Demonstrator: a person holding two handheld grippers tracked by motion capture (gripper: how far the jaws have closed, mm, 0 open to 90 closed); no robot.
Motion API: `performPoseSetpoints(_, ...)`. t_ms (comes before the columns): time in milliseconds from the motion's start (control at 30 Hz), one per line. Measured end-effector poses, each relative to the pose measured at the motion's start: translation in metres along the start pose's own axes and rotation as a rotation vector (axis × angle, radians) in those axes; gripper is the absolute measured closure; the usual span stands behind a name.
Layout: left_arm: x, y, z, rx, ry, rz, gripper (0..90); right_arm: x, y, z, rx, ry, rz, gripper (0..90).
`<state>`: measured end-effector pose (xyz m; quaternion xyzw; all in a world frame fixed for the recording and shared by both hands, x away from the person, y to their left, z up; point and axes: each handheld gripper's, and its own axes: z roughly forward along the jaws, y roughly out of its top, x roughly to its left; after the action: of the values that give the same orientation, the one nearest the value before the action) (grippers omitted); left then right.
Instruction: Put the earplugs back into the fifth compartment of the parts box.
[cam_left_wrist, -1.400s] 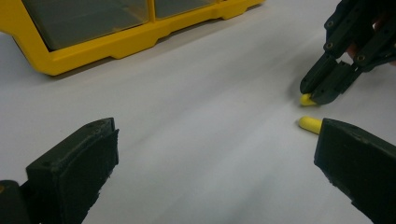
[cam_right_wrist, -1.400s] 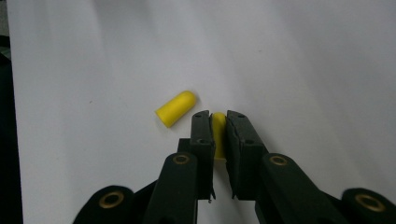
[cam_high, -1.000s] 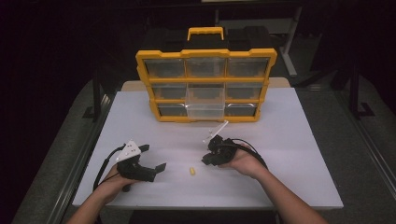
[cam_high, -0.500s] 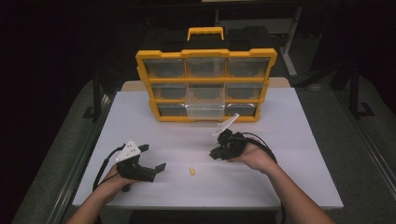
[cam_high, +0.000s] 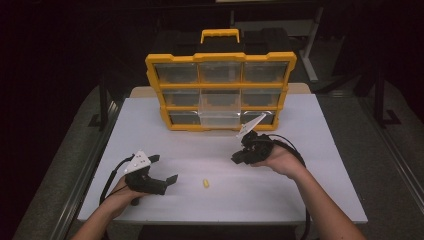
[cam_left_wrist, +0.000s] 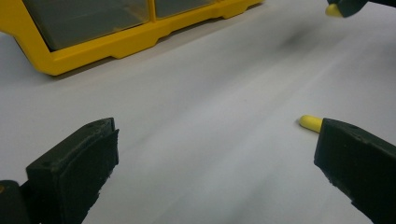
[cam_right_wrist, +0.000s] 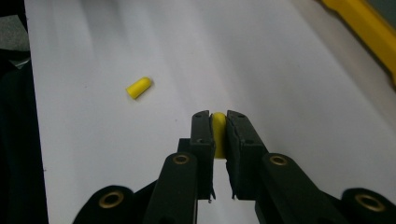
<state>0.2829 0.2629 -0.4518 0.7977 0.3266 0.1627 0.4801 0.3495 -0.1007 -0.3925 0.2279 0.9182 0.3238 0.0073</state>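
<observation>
1. Nearest, the left hand-held gripper rests on the white tabletop, jaws spread wide and empty; a loose yellow earplug lies just beside its right jaw.
2. Farther on, the right hand-held gripper is clamped on a second earplug, held above the tabletop; the step in hand looks like carrying it away.
3. Beyond stands the yellow drawer organizer, one middle drawer pulled out; the next move likely calls for bringing the held plug over that drawer, then letting go.

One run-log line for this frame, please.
right gripper: shut on yellow earplug | left gripper: open | second earplug: on table
</observation>
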Motion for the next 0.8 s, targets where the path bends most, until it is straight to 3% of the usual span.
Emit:
performPoseSetpoints(333,0.000,0.000,0.000,0.000,0.001,0.000,0.0,-0.014,0.000,-0.025,-0.027,-0.017,0.020,80.1)
performPoseSetpoints(800,0.000,0.000,0.001,0.001,-0.002,0.002,0.0,-0.026,0.017,-0.056,-0.029,-0.046,0.008,80.0)
